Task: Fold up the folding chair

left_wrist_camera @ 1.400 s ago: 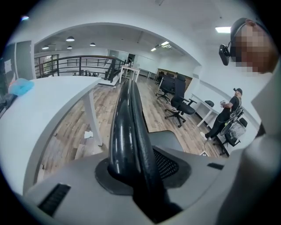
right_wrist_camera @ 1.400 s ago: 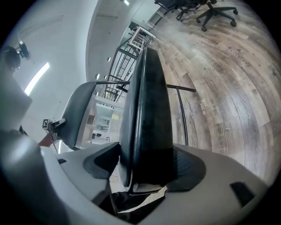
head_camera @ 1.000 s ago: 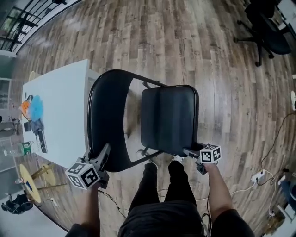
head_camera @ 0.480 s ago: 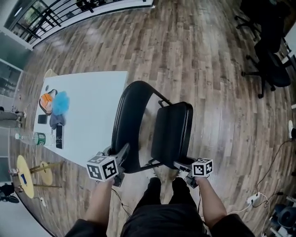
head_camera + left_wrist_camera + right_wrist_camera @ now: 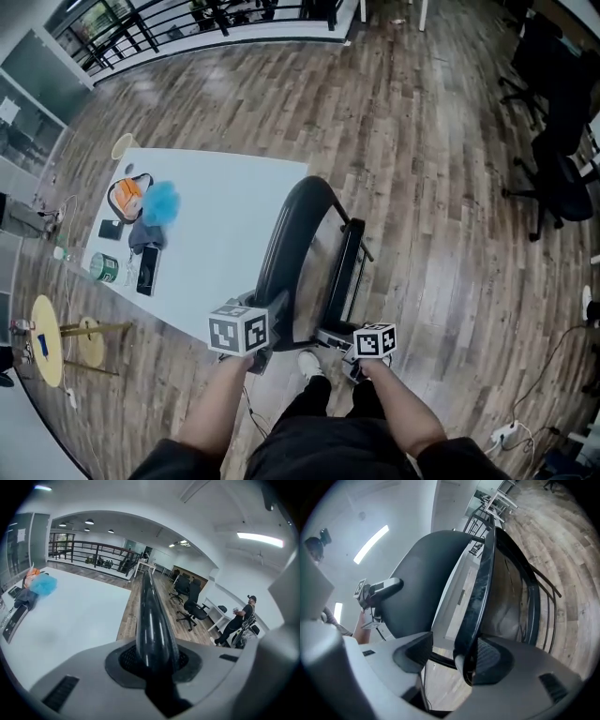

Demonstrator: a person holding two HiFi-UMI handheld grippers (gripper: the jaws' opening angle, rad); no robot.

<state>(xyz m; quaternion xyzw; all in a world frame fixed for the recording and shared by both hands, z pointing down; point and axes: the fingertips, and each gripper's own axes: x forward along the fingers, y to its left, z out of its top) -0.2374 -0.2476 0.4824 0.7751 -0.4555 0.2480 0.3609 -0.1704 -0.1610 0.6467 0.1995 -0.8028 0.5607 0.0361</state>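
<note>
The black folding chair [image 5: 314, 258] stands almost flat, its seat [image 5: 349, 272] swung up close to the backrest frame [image 5: 292, 234]. My left gripper [image 5: 267, 323] is shut on the backrest's glossy black tube [image 5: 150, 616], which runs straight out between its jaws. My right gripper [image 5: 349, 349] is at the seat's front edge [image 5: 482, 588]. Its jaws are closing. The edge lies against one pad [image 5: 492, 660], and a gap shows at the other. The backrest panel [image 5: 417, 583] and the left gripper [image 5: 377, 588] show beyond.
A white table [image 5: 216, 216] stands just left of the chair, with a blue cloth [image 5: 161, 200], an orange item, a phone and a bottle on it. Office chairs [image 5: 562, 103] are at the right, a yellow stool [image 5: 47, 337] at the left. A person [image 5: 239, 620] stands far off.
The seat has swung up towards the backrest, so the chair looks much narrower. Both grippers have risen and drawn closer together, the right one by far more.
</note>
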